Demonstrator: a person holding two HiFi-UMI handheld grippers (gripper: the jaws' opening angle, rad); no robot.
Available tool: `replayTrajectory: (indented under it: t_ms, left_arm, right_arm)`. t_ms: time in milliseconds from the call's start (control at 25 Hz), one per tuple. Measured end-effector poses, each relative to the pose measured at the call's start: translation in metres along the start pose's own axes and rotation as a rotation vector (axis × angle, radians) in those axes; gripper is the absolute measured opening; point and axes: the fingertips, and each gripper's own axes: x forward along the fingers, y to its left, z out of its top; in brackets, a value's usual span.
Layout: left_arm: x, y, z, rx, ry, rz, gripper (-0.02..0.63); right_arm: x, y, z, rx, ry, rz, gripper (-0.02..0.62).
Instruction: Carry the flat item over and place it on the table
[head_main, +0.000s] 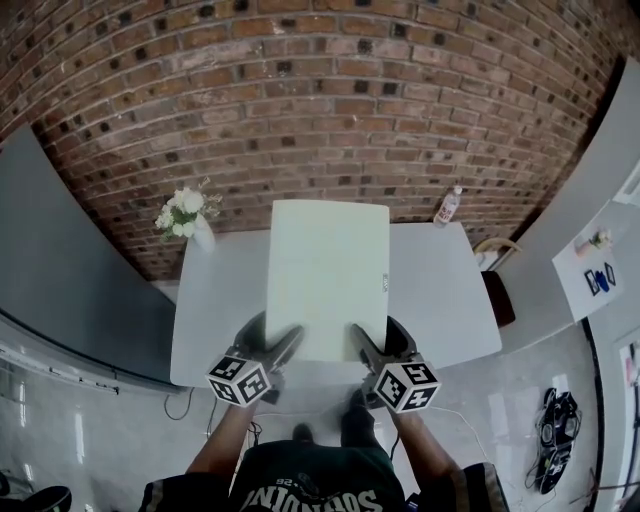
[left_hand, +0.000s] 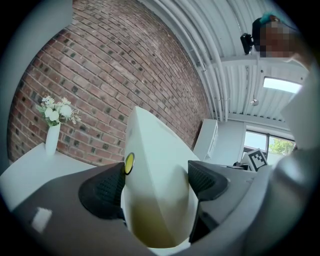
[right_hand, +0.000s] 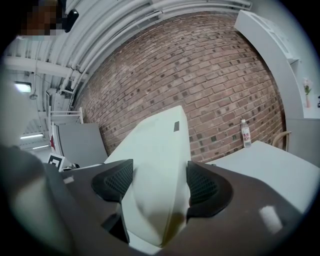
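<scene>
White flat panel (head_main: 327, 275) is held by its near edge: left gripper (head_main: 272, 345) jaws clamp its left corner, right gripper (head_main: 380, 345) jaws clamp the right. Panel sits over the white table (head_main: 440, 300), far end tilted up toward the brick wall; flower vase (head_main: 192, 222) and bottle (head_main: 448, 206) at table's far corners.

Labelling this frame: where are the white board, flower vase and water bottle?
white board (head_main: 327, 270), head view, middle of its face.
flower vase (head_main: 203, 235), head view, its body.
water bottle (head_main: 447, 208), head view, its body.
</scene>
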Motion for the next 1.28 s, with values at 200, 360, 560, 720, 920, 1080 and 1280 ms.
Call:
replayTrajectory:
  t_ms: [200, 360, 560, 720, 920, 1080, 1280]
  left_arm:
    - [0.037, 0.003, 0.004, 0.001, -0.009, 0.015, 0.403]
    - [0.069, 0.003, 0.009, 0.001, -0.021, 0.033, 0.403]
    - [0.103, 0.003, 0.013, 0.0, -0.03, 0.061, 0.403]
    - [0.127, 0.003, 0.014, 0.001, -0.032, 0.078, 0.403]
    - [0.149, 0.003, 0.013, 0.002, -0.032, 0.101, 0.403]
    - [0.164, 0.001, 0.011, 0.0, -0.032, 0.113, 0.403]
    - [0.18, 0.0, 0.004, -0.008, -0.028, 0.123, 0.403]
  right_arm:
    - [0.02, -0.03, 0.018, -0.009, 0.006, 0.019, 0.33]
    - [0.037, -0.056, 0.035, -0.012, 0.011, 0.039, 0.328]
    - [0.056, -0.085, 0.053, -0.021, 0.023, 0.067, 0.327]
    - [0.069, -0.106, 0.064, -0.023, 0.036, 0.086, 0.325]
    - [0.081, -0.126, 0.072, -0.027, 0.051, 0.11, 0.324]
    - [0.086, -0.14, 0.077, -0.029, 0.059, 0.123, 0.324]
    - [0.091, -0.158, 0.079, -0.028, 0.074, 0.126, 0.321]
